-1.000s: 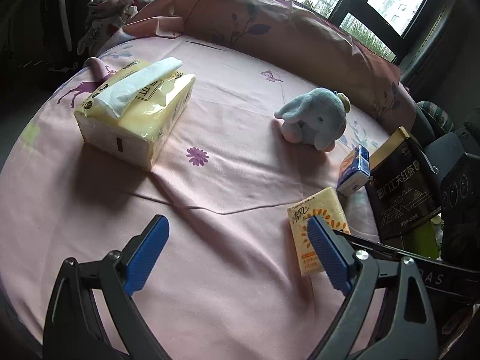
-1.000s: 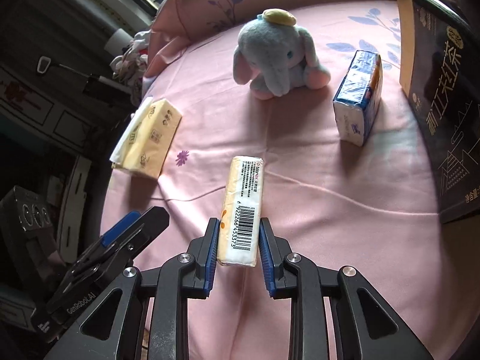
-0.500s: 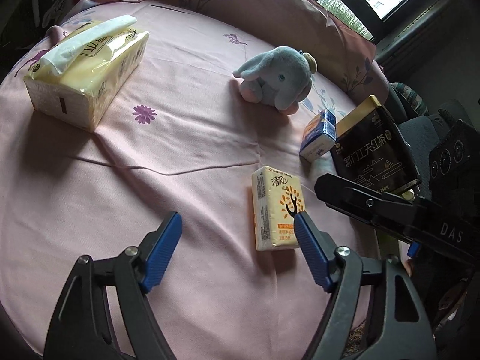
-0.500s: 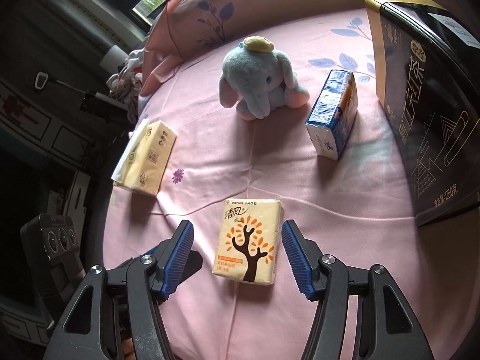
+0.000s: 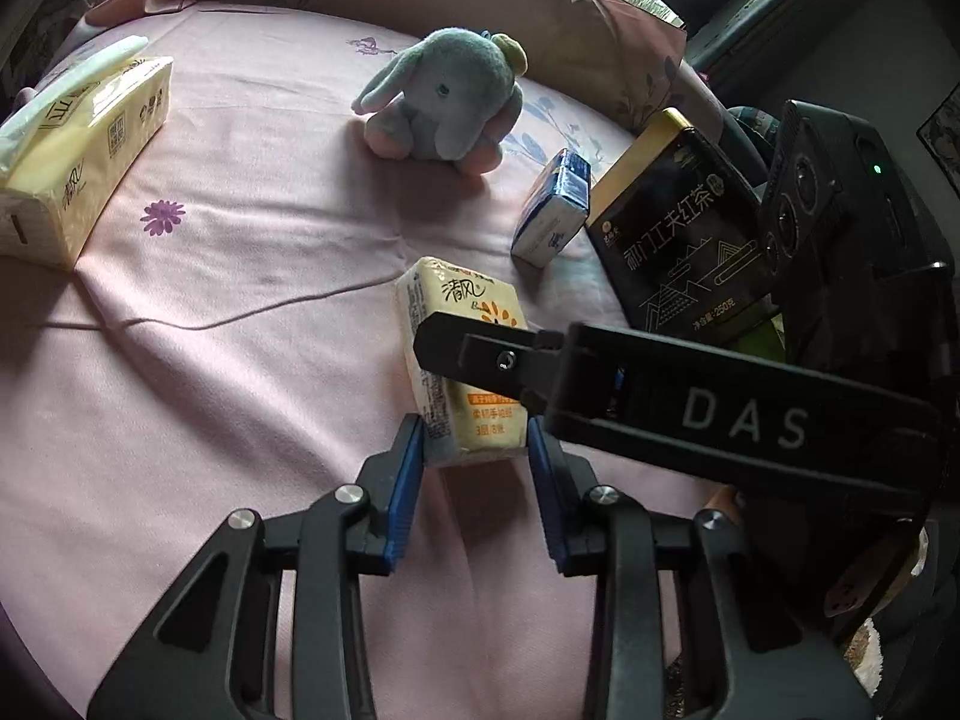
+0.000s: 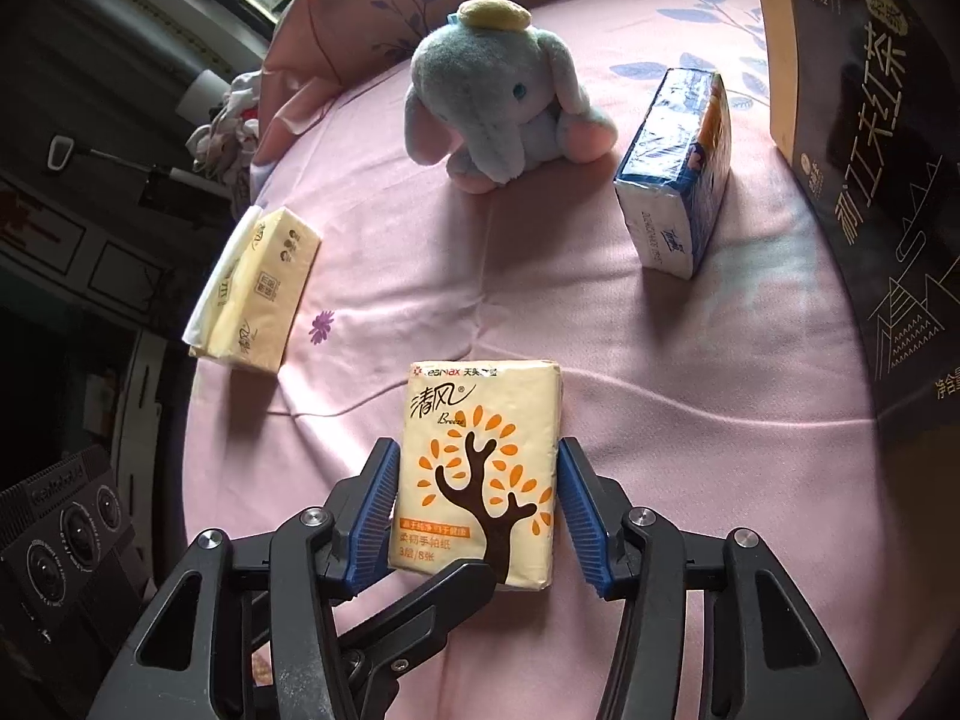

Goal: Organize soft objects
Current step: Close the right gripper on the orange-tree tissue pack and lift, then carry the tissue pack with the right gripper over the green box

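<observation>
A small yellow tissue pack with an orange tree print (image 5: 462,360) (image 6: 480,468) lies flat on the pink bedsheet (image 5: 240,330). My left gripper (image 5: 477,468) is shut on its near end. My right gripper (image 6: 477,516) stands open around the same pack, its blue pads at the pack's two sides. A grey-blue plush elephant (image 5: 444,96) (image 6: 504,96) sits further back. A blue tissue pack (image 5: 552,210) (image 6: 678,174) lies on its side to the right of the elephant. A large yellow tissue pack (image 5: 78,144) (image 6: 258,294) lies at the left.
A black and gold tea box (image 5: 678,234) (image 6: 858,180) stands at the bed's right edge. A pink pillow (image 5: 456,6) runs along the back. Crumpled clothes (image 6: 228,126) lie off the far left side. The right gripper's finger (image 5: 660,384) crosses the left wrist view.
The right gripper let go of the small pack, which went from on edge to lying flat, and opened around it. The left gripper came in and closed on its near end.
</observation>
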Demonstrator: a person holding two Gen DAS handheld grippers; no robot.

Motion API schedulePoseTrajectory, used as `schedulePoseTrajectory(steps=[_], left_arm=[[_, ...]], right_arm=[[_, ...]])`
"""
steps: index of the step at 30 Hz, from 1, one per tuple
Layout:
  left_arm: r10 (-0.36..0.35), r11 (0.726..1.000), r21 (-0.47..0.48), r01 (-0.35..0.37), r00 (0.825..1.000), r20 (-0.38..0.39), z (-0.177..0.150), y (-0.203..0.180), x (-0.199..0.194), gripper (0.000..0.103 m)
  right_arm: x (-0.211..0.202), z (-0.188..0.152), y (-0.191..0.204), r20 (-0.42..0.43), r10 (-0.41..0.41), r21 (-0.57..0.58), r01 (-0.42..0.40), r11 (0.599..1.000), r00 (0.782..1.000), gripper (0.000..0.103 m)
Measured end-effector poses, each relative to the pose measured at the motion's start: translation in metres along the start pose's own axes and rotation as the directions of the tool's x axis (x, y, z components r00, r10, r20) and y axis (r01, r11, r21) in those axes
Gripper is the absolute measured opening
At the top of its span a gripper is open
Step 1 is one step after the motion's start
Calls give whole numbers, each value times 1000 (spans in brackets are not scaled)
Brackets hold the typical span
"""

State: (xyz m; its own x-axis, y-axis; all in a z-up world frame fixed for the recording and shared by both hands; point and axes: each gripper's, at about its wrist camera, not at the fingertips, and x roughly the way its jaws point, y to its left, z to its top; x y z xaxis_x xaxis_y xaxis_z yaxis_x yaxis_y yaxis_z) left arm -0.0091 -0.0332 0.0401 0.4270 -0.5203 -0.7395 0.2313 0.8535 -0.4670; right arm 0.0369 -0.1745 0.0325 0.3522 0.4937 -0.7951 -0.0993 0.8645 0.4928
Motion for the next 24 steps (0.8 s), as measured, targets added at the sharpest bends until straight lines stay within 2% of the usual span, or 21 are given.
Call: schedulePoseTrajectory(steps=[5,10,14,19,24], left_arm=[[-3,995,99,-8,994,109,7,-28,-34,34],[-7,978,206,-34,981,194,16,-73,-57,34],[-46,952,306,-26,973,225,24,-118,-65,35],[-101,911,413,-8,965,242,33,-176,-62,34],[-174,866,498,47,962,212,38,-229,-43,34]], right_arm=[[-48,-1,17,139,20,-73,-10,997,990,55],[-104,-2,21,293,17,-103,14,995,956,55],[-153,-6,6,417,21,-103,24,994,909,55],[-204,-9,-31,543,13,-38,9,999,840,55],[-242,-14,-81,624,-10,59,-35,998,781,55]])
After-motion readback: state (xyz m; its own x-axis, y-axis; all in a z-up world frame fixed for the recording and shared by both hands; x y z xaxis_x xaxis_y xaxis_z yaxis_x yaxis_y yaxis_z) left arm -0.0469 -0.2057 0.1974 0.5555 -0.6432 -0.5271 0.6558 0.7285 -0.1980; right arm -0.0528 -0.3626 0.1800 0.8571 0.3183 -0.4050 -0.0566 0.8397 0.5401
